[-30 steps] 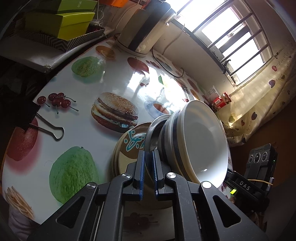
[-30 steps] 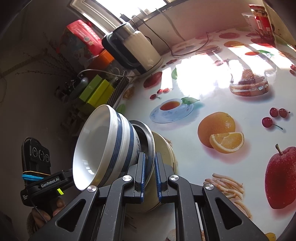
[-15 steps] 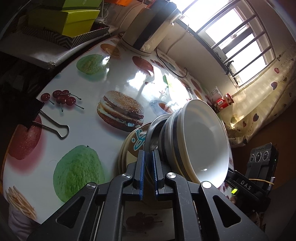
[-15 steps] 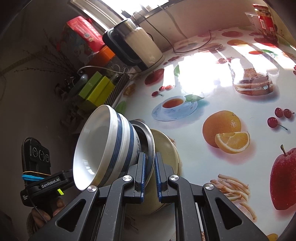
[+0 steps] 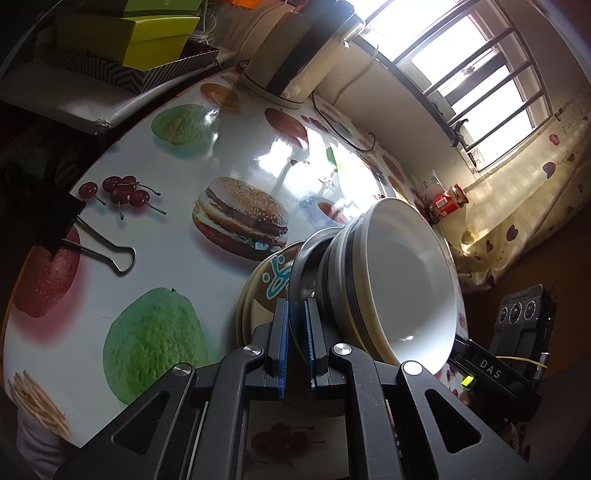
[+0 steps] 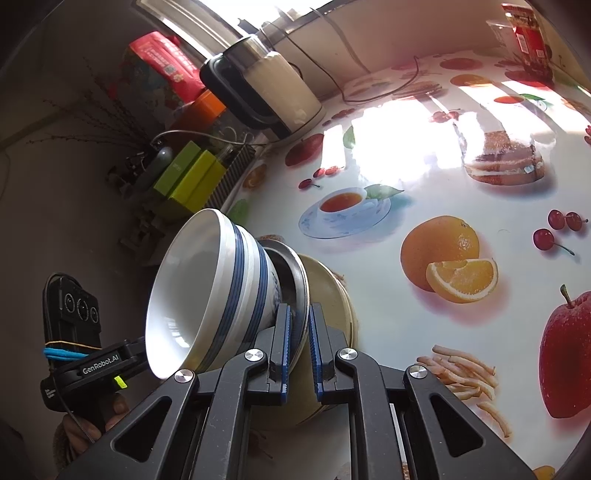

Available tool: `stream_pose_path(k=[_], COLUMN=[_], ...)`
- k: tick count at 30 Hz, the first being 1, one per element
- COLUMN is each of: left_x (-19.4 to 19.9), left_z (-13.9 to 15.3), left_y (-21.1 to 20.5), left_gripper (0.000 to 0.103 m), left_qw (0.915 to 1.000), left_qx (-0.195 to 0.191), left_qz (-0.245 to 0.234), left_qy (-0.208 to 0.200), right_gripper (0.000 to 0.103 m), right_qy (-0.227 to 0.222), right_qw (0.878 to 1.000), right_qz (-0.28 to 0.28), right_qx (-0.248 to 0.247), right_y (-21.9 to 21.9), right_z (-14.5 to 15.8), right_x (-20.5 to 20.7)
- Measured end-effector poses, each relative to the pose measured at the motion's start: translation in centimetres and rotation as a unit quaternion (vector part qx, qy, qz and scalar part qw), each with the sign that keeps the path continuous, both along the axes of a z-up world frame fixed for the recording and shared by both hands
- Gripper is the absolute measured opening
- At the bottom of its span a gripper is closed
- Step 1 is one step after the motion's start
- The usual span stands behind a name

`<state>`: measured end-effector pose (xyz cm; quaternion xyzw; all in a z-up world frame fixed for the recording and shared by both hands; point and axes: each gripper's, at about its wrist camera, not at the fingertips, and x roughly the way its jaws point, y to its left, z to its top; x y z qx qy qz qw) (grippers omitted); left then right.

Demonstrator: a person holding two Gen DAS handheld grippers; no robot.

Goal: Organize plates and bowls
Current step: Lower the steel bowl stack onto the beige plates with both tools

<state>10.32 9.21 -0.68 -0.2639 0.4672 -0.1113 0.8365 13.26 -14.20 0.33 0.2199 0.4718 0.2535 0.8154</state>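
In the left wrist view, far left, a binder clip (image 5: 98, 245) is clamped on the table (image 5: 177, 177) edge, near the printed cherries. Top left, green boxes (image 5: 147, 35) sit on a striped tray, w/ a kettle (image 5: 295, 62) just beside them by the window. Center: your left gripper (image 5: 296, 345) is pinching the rim of a metal plate (image 5: 301, 269), blue pads tight on both faces. A white bowl (image 5: 402, 284) w/ dark bands sits on that plate; behind the plate is a tan plate (image 5: 258, 288) w/ a teal pattern. Far right, a red jar (image 5: 448, 201) stands near the curtain.

In the right wrist view, left to right: the bowl (image 6: 207, 302), blue stripes round the outside, then the metal plate (image 6: 295, 280), then the tan plate (image 6: 332, 291) lying on the table (image 6: 406, 177). Your right gripper (image 6: 299, 349) is also clamped on the metal plate's rim, opposite side from the left one. The plate-and-bowl stack hangs between both grippers near the table edge; can't tell if it touches the tan plate. Kettle (image 6: 266, 92) sits up top, red packet (image 6: 528, 37) at far right.
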Motion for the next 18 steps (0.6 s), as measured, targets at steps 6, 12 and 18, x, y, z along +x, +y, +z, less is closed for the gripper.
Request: stream_pose_path(k=[6, 12, 18], left_x=[0.00, 0.03, 0.07], left_z=[0.04, 0.03, 0.01], left_y=[-0.07, 0.03, 0.06], left_gripper=[0.008, 0.008, 0.008], left_qw=[1.0000, 1.0000, 1.0000], left_qx=[0.000, -0.003, -0.006], left_qz=[0.000, 0.001, 0.003], left_qy=[0.000, 0.000, -0.001], right_gripper=[0.011, 0.011, 0.011], right_qy=[0.001, 0.002, 0.004], right_qw=[1.000, 1.000, 1.000], right_qz=[0.000, -0.001, -0.002], right_qx=[0.001, 0.002, 0.004], right_y=[-0.03, -0.08, -0.20], right_z=[-0.10, -0.13, -0.32], right_x=[-0.05, -0.12, -0.19])
